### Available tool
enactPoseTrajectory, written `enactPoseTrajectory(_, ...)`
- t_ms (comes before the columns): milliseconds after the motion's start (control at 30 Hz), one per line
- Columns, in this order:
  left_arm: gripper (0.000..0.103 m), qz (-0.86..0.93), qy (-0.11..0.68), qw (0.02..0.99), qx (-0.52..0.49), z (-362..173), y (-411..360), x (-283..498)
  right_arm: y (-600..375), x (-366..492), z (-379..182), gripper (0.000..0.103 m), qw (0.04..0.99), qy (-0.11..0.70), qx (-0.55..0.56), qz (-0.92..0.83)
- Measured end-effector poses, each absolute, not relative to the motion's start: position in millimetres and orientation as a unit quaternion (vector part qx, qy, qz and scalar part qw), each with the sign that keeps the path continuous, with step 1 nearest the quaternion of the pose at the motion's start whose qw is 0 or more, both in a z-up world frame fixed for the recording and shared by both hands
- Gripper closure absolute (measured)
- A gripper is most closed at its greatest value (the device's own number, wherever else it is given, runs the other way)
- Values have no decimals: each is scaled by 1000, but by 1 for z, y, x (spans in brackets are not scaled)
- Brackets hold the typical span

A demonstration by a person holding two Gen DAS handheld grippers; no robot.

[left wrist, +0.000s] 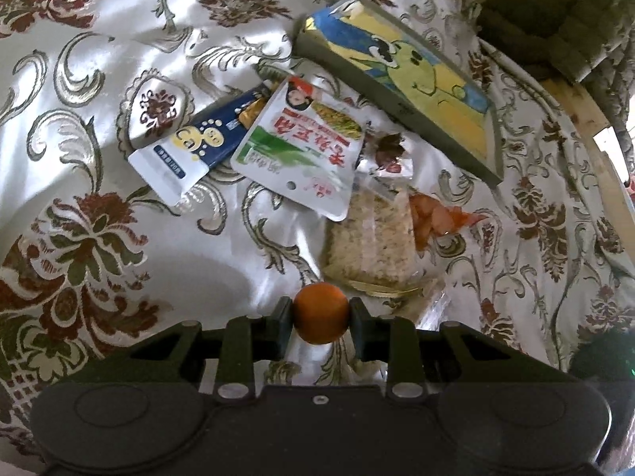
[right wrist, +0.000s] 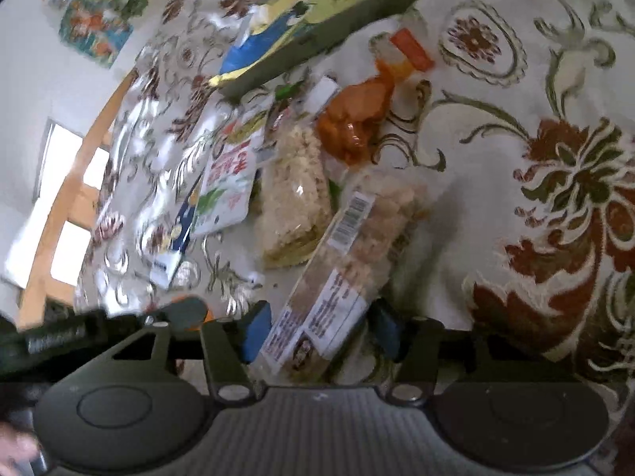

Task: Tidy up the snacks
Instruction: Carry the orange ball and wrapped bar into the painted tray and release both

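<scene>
My left gripper (left wrist: 320, 313) is shut on a small orange fruit (left wrist: 320, 311) and holds it above the cloth. Ahead of it lie a white and green snack pouch (left wrist: 301, 150), a blue and white packet (left wrist: 198, 142), a clear pack of rice crackers (left wrist: 369, 242) and an orange-wrapped snack (left wrist: 436, 218). My right gripper (right wrist: 317, 333) is shut on a clear packet of puffed snacks (right wrist: 349, 261) with a barcode label. The rice crackers (right wrist: 295, 198), the orange-wrapped snack (right wrist: 357, 119) and the white pouch (right wrist: 228, 186) lie beyond it.
A cartoon-printed box (left wrist: 416, 79) lies at the back right on the floral tablecloth (left wrist: 99, 91); it also shows in the right wrist view (right wrist: 317, 12). A wooden table edge (right wrist: 63, 214) runs along the left. The other gripper (right wrist: 79, 333) shows at lower left.
</scene>
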State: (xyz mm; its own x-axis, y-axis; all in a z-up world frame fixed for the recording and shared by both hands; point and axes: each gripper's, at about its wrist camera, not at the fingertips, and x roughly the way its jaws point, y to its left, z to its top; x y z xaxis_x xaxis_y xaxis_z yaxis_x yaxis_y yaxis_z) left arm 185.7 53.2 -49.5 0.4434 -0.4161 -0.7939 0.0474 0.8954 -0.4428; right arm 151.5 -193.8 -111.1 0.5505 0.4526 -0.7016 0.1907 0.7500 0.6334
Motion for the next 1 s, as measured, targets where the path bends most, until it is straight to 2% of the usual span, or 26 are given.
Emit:
enactPoseTrajectory(100,71,-140,503,834,-177,-47,52,184,-197,157,-116,47,806,468,354,75)
enactPoseTrajectory(200,71,-143,495,838,-180,-44,54,181,-195,152,-113,49,811,465,349,74)
enactPoseTrajectory(633,71,-191,403,881,-157,-15,43,153,-206,120,-75,52,840,424,326,90)
enactPoseTrajectory(1000,71,-200,382,889,-153,-6,29,168,-229,131,-29,52,859,403,287,131)
